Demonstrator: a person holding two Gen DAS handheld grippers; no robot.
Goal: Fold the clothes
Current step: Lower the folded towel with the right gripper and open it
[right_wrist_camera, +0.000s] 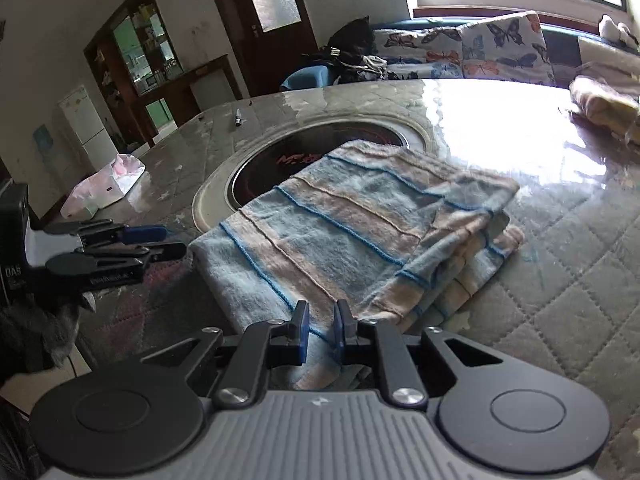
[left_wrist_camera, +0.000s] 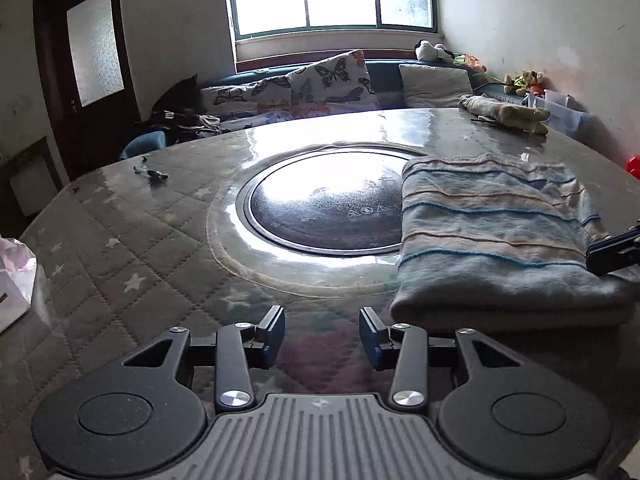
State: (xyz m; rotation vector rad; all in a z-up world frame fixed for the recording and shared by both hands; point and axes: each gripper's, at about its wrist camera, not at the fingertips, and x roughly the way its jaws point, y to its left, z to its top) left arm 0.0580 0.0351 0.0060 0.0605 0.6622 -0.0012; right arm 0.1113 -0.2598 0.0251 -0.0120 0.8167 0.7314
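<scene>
A striped garment (right_wrist_camera: 352, 232) lies folded into a thick rectangle on the counter (right_wrist_camera: 560, 280), at the centre of the right wrist view and at the right of the left wrist view (left_wrist_camera: 496, 240). One edge of it overlaps the round dark plate (left_wrist_camera: 324, 204) set into the counter's middle.

We judge this piece close to done. The layers are stacked, the top face is smooth, and only the corner at right of the right wrist view shows lower layers peeking out unevenly.

The left hand-held gripper (left_wrist_camera: 322, 338) stands over bare counter beside the garment's near edge, its jaws parted with nothing between them. The right hand-held gripper (right_wrist_camera: 320, 332) sits low at the garment's near edge with its jaws nearly together. We see cloth behind the narrow gap, but we cannot tell whether the pads pinch it.

A second, yellowish cloth (left_wrist_camera: 504, 114) lies crumpled at the upper right of the left wrist view, well apart from the first. In our reading that one still waits to be folded.
</scene>
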